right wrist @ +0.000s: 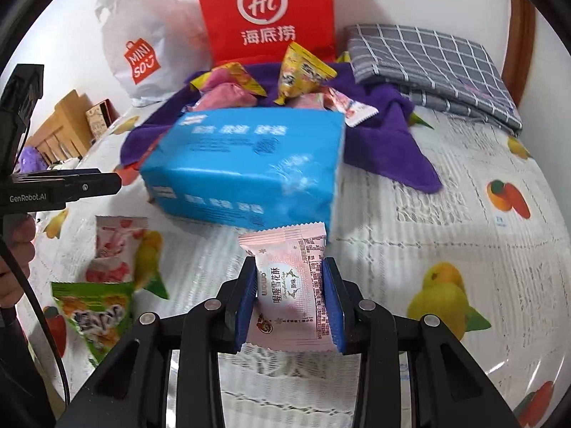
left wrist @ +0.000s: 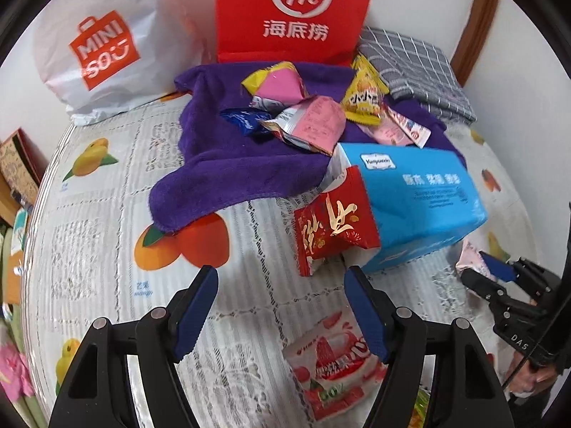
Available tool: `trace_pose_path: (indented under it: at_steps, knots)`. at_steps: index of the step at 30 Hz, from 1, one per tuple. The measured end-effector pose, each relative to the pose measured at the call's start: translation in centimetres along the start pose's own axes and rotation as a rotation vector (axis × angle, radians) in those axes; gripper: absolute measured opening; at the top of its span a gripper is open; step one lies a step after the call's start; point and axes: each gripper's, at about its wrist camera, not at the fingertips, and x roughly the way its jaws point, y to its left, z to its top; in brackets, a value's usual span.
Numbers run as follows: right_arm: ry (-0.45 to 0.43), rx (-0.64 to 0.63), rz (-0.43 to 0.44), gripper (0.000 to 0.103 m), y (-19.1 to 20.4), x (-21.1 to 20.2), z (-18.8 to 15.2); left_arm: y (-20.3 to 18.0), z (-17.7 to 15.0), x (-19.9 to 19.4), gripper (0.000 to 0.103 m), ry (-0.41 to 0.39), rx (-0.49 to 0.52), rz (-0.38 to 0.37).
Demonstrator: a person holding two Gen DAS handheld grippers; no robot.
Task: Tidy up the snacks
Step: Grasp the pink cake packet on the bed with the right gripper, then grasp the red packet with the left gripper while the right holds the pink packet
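Fruit-print tablecloth (right wrist: 446,214) (purple towel (left wrist: 221,171) behind); right gripper (right wrist: 291,303) jaws grasp pink snack packet (right wrist: 289,285), left gripper (left wrist: 282,306) jaws released.

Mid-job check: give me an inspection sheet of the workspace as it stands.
Surface: fruit-print tablecloth, purple towel on it.
Job's things: blue box lying tilted; red packet at its open end; snack pile on the towel; strawberry packet and green packet on the cloth.
Clutter: folded checked cloth.
Grippers: left hand-held gripper open, empty; right hand-held gripper shut on pink packet.
Cables: black cable by the left hand.
Surroundings: red bag, white bag, white wall behind.
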Motion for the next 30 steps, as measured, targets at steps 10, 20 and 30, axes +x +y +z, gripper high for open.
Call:
trace_pose_path:
  at_steps: [10,20,30]
  knots:
    - [-0.009,-0.004,0.008,0.037,-0.6,0.9,-0.4,-2.0,0.6,2.8,0.071,0.006,0.133,0.087]
    - [-0.042,-0.040,-0.010,0.040,-0.3,1.0,-0.8,-2.9,0.2,3.0,0.041,-0.039,0.165,0.065]
    - [-0.059,-0.059,-0.024,0.040,-0.2,1.1,-0.9,-0.5,-1.3,0.6,0.019,-0.070,0.121,0.006]
